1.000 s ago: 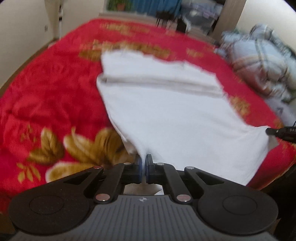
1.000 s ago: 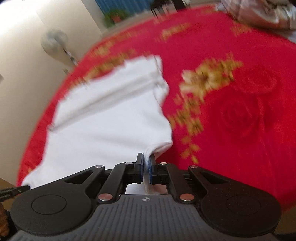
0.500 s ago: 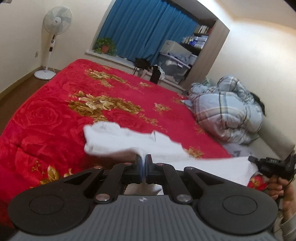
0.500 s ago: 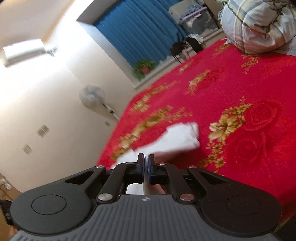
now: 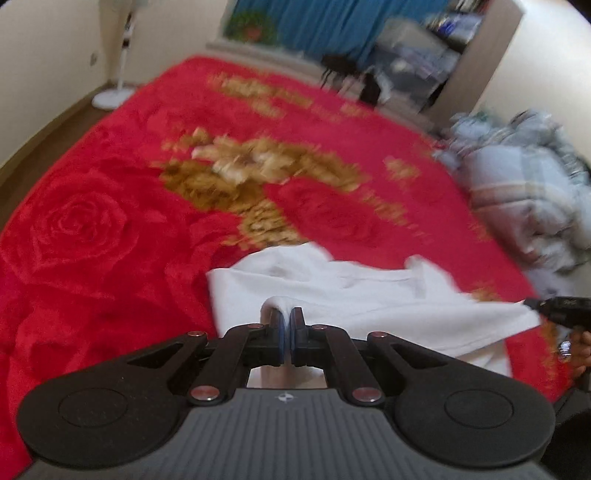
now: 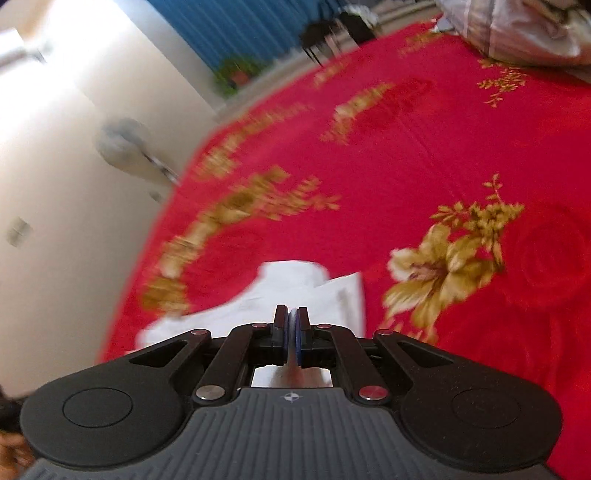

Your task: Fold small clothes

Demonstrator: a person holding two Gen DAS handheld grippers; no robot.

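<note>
Left wrist view: one left gripper (image 5: pixel 287 314), jaws pinched together on a fold of one white garment (image 5: pixel 369 299). The cloth bunches up over the fingertips. The garment lies rumpled on the near part of one red floral blanket (image 5: pixel 110 229), spread across toward the right edge. There one right gripper (image 5: pixel 535 304) pokes in, its tip at the garment's far corner; grip not clear from here. One hand (image 5: pixel 578 350) with a ring sits behind it. One plaid quilt (image 5: pixel 528 192) is heaped at the bed's right side. One standing fan (image 5: pixel 118 66) against the left wall, one potted plant (image 5: pixel 253 27) and blue curtains (image 5: pixel 332 22) at the back. Frame is motion-blurred.

Right wrist view: right gripper (image 6: pixel 291 317) jaws drawn tight, white garment (image 6: pixel 295 288) edge caught between them, cloth seen under the fingers too. The garment stretches left and away on the red floral blanket (image 6: pixel 443 147). One fan (image 6: pixel 122 140), blurred, by the wall. One plant (image 6: pixel 236 72) at the window. Quilt (image 6: pixel 517 29) corner top right.
</note>
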